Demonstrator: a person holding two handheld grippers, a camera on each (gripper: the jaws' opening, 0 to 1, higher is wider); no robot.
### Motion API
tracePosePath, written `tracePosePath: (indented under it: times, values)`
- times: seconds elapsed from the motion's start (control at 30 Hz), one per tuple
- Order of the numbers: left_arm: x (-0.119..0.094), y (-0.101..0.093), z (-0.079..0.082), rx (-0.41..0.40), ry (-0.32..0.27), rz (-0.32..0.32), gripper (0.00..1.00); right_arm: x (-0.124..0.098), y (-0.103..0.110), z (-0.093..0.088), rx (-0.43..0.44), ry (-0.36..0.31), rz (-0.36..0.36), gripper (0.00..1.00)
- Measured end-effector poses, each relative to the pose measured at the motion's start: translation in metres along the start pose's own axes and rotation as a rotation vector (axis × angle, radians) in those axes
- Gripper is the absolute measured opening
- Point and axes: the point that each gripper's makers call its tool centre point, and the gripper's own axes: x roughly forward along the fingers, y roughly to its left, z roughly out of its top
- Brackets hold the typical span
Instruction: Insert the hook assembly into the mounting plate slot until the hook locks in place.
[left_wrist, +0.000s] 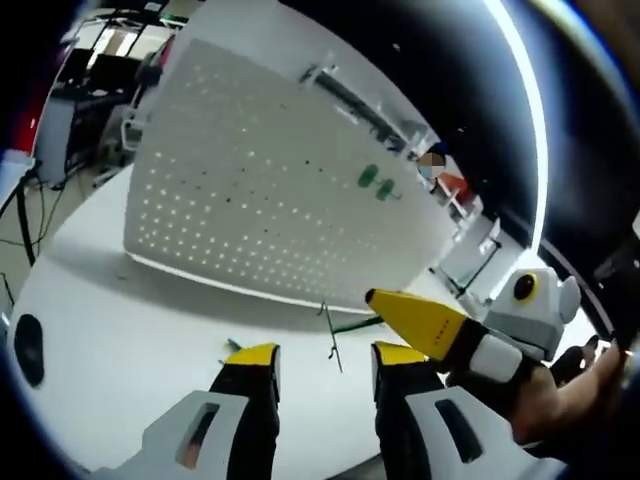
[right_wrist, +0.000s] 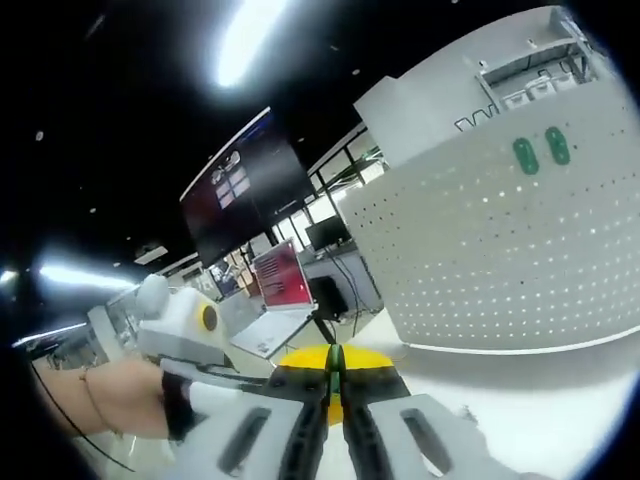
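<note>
White perforated mounting plate (left_wrist: 270, 190) stands upright on the bench (left_wrist: 110, 340), two green hooks (left_wrist: 376, 182) already seated in its holes. Left claw (left_wrist: 325, 360) hovers low over the bench, jaws apart and empty. Thin green hook assembly (left_wrist: 335, 345) lies on the bench just beyond its tips. Right claw (right_wrist: 335, 372) is raised, jaws pinched on a thin green piece (right_wrist: 335, 362); a hand (right_wrist: 110, 400) grips the left claw beside it.

White pegboard (left_wrist: 280, 190) dotted with holes carries two green clips (left_wrist: 376, 182); gripper fingers (left_wrist: 255, 358) yellow-tipped; worktop (left_wrist: 110, 340) white.
</note>
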Motion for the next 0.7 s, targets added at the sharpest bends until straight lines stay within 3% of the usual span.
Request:
tracePosePath:
  times: [0.23, 0.43, 0.7]
  values:
    - [-0.006, 0.002, 0.003, -0.022, -0.019, -0.009, 0.08, 0.002, 0.007, -0.003, -0.006, 0.0, 0.013, 0.0]
    - [-0.006, -0.001, -0.001, -0.005, -0.006, -0.025, 0.05, 0.002, 0.01, -0.003, -0.036, -0.003, 0.017, 0.0]
    - [-0.009, -0.001, 0.005, -0.029, -0.039, -0.023, 0.01, 0.0, 0.014, -0.002, -0.051, 0.005, 0.015, 0.0]
